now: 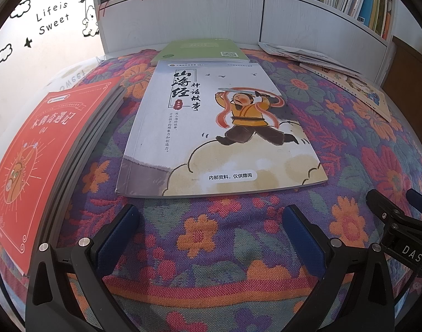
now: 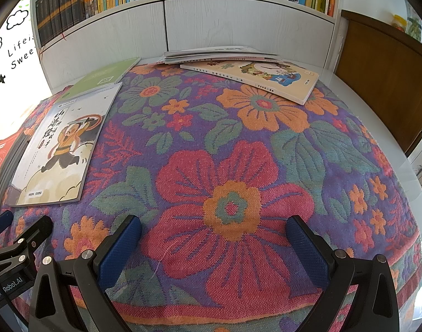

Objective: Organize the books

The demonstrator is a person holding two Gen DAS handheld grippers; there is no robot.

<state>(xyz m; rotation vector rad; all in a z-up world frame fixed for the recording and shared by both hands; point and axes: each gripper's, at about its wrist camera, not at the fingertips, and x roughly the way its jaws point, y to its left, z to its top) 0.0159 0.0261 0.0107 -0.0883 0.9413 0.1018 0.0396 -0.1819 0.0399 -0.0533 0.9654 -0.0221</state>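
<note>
A white picture book (image 1: pixel 219 127) (image 2: pixel 61 144) with a running figure lies flat on the floral cloth (image 1: pixel 211 235) (image 2: pixel 233 166). Its far end overlaps a green book (image 1: pixel 202 51) (image 2: pixel 105 76). A stack topped by a red book (image 1: pixel 44 155) (image 2: pixel 0 155) lies at the left. A cream illustrated book (image 1: pixel 360 88) (image 2: pixel 255 76) and loose thin booklets (image 1: pixel 302 52) (image 2: pixel 219 54) lie at the back right. My left gripper (image 1: pixel 211 235) stands open just short of the white book's near edge. My right gripper (image 2: pixel 213 246) is open over bare cloth, empty.
A white bookcase (image 1: pixel 211 13) (image 2: pixel 238 22) with a shelf full of upright books stands behind the table. A brown wooden panel (image 2: pixel 382 83) is at the right. A wall with cloud stickers and lettering (image 1: pixel 50 16) is at the left.
</note>
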